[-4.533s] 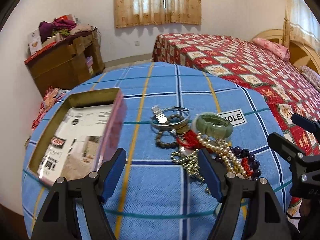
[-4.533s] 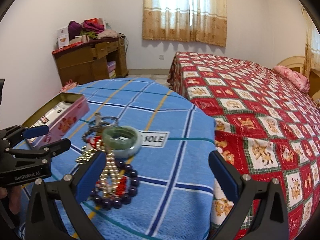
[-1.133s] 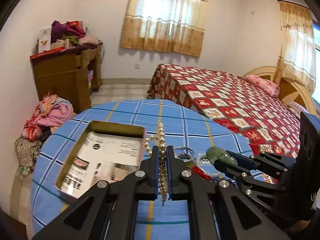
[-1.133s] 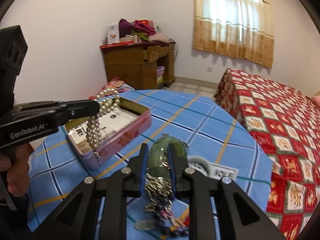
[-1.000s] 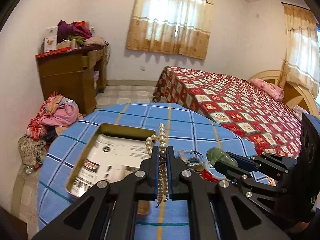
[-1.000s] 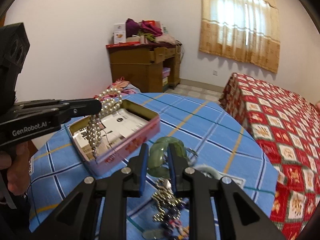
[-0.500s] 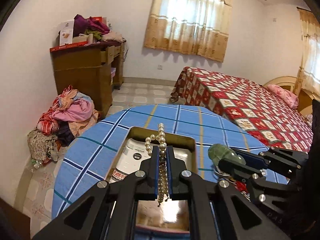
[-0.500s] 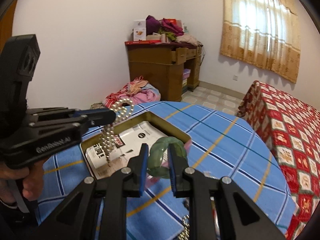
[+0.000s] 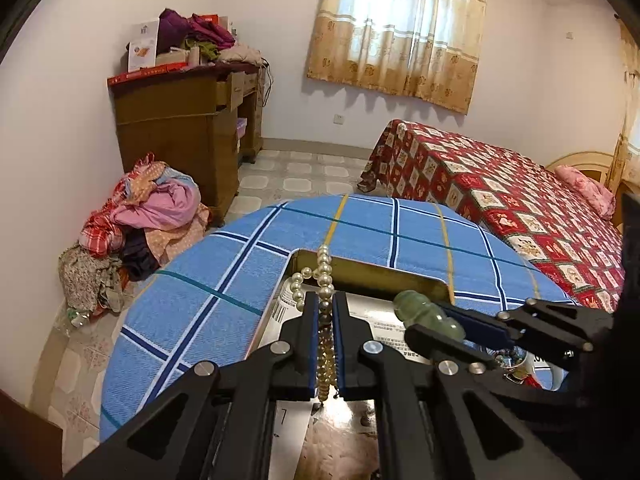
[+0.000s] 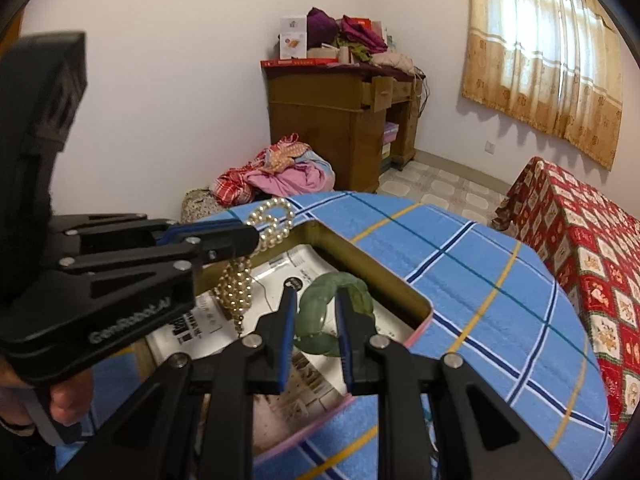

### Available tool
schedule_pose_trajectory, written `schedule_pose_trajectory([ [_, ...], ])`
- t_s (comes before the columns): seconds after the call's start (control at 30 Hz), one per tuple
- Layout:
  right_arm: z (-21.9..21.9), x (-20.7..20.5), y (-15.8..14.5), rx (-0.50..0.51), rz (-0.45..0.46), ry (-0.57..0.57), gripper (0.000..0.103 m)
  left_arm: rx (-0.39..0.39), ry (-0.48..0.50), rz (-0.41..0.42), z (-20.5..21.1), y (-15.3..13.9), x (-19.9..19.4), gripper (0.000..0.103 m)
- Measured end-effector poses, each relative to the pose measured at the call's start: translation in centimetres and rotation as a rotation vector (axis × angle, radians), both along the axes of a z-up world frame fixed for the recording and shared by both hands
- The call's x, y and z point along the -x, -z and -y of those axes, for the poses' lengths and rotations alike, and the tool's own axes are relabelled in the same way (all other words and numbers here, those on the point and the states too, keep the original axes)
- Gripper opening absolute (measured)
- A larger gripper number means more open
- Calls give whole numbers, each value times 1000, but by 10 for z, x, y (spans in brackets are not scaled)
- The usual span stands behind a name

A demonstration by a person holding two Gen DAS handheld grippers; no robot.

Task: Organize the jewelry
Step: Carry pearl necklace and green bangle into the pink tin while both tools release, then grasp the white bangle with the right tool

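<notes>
My left gripper (image 9: pixel 325 305) is shut on a pearl necklace (image 9: pixel 323 270), which hangs above the open tin box (image 9: pixel 372 272). It also shows in the right wrist view (image 10: pixel 240 280), dangling from the left gripper (image 10: pixel 248 240) over the box (image 10: pixel 416 300). My right gripper (image 10: pixel 316 300) is shut on a green jade bangle (image 10: pixel 332 312) and holds it over the box, right of the pearls. The bangle also shows in the left wrist view (image 9: pixel 424 314). The box holds printed paper (image 10: pixel 280 268).
The round table wears a blue checked cloth (image 9: pixel 208 300). More jewelry (image 9: pixel 516 364) lies at the right behind the right gripper. A red patterned bed (image 9: pixel 520 208) stands to the right, a wooden desk (image 9: pixel 188 128) and a clothes pile (image 9: pixel 136 220) to the left.
Both grippers have moved left and forward with their pieces and now hang over the tin box. Both stay shut.
</notes>
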State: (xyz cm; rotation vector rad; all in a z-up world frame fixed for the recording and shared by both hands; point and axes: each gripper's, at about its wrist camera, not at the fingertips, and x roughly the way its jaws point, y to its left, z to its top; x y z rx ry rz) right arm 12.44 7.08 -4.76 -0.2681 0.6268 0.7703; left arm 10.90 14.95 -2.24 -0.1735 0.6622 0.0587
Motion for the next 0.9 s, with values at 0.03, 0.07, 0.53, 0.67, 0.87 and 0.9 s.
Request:
schedule_pose_trajectory([
  [0.03, -2, -1, 3, 4, -3, 4, 21, -1, -4, -8, -2, 3, -2, 6],
  [0.07, -3, -3, 6, 7, -6, 8, 21, -5, -9, -15, -2, 5, -4, 6],
  [0.53, -2, -3, 14, 47, 17, 48, 34, -35, -6, -74, 0, 17, -12, 38],
  [0.67, 14, 6, 7, 47, 44, 63, 60, -50, -21, -18, 3, 7, 2, 74],
  [0.87, 74, 13, -1, 29, 15, 168, 62, -28, -18, -17, 19, 5, 17, 74],
  [0.9, 84, 13, 0, 25, 4, 192, 62, -31, -11, -20, 26, 6, 20, 74],
])
